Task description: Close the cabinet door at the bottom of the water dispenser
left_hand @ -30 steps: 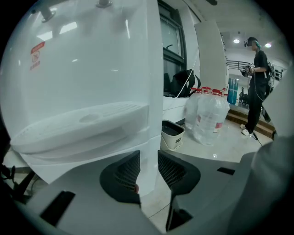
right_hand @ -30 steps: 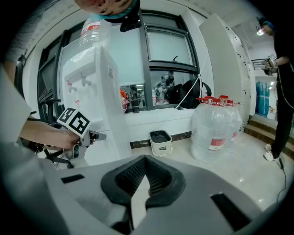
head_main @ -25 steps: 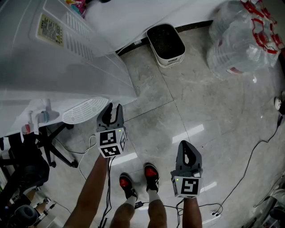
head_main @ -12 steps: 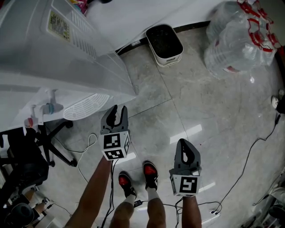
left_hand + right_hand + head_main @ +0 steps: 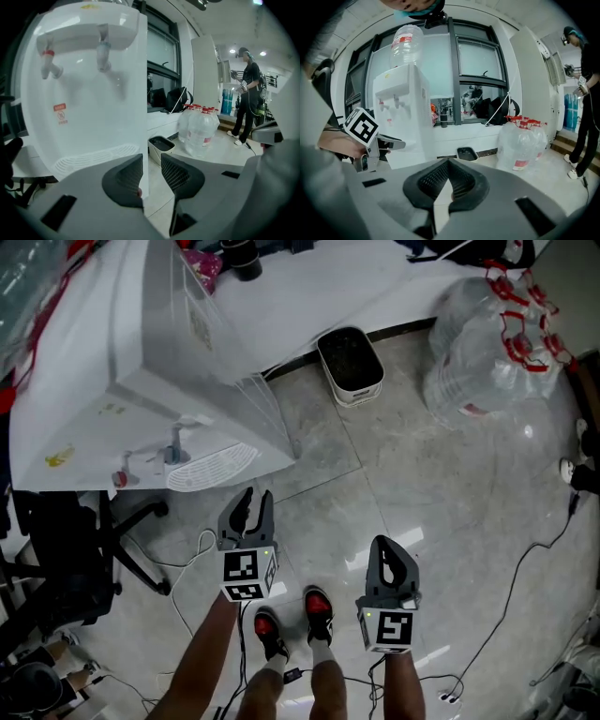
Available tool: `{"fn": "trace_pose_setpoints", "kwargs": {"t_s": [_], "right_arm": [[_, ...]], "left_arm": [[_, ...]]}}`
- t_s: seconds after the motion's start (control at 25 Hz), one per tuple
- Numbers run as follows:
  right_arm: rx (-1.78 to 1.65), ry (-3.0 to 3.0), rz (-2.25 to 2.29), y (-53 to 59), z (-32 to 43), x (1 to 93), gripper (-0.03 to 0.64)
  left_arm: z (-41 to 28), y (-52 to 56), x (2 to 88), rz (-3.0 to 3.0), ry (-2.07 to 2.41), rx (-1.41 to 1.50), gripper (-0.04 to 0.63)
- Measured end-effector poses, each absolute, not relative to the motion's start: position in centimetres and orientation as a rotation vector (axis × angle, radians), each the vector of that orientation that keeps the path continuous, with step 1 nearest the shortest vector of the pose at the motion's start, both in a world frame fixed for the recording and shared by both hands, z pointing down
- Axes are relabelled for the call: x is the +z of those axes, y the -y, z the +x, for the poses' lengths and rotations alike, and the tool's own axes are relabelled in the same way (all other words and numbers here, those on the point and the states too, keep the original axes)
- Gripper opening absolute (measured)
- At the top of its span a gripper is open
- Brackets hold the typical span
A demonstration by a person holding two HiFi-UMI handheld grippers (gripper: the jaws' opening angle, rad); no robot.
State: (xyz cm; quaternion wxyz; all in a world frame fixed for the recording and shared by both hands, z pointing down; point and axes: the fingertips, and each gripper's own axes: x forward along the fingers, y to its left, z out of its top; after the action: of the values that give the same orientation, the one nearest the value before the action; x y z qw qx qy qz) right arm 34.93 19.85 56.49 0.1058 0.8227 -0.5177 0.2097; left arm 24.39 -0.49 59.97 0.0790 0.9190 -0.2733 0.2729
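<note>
The white water dispenser [image 5: 141,362] stands at the upper left of the head view, with its two taps [image 5: 173,442] and drip grille [image 5: 211,468] facing me. Its bottom cabinet door is hidden under the overhang there and behind the gripper body in the left gripper view. My left gripper [image 5: 253,501] hangs just in front of the grille, open with nothing between its fingers; the dispenser front [image 5: 89,93] fills its own view. My right gripper [image 5: 389,549] hangs further right over the floor, shut on nothing, and its view shows the dispenser [image 5: 401,112] with a bottle on top.
A black bin [image 5: 351,365] with a white rim stands by the wall, right of the dispenser. Bagged water bottles [image 5: 497,334] lie at the upper right. An office chair [image 5: 66,559] is at the left, and cables [image 5: 525,568] trail over the tiled floor. Another person [image 5: 247,93] stands far off.
Both grippers have risen and drawn back a little from the dispenser's base. The head view now takes in the dispenser's top and taps. The jaws stand as before.
</note>
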Motion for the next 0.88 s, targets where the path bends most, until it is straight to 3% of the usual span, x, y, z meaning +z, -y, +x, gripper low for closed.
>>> {"fn": "trace_pose_setpoints", "kwargs": {"t_s": [0.88], "right_arm": [[0.434,1.714,2.346,-14.0,27.4,37.5,0.017]], "left_arm": [[13.1,0.1,38.0,2.773,0.969,0.623,0.057]]}}
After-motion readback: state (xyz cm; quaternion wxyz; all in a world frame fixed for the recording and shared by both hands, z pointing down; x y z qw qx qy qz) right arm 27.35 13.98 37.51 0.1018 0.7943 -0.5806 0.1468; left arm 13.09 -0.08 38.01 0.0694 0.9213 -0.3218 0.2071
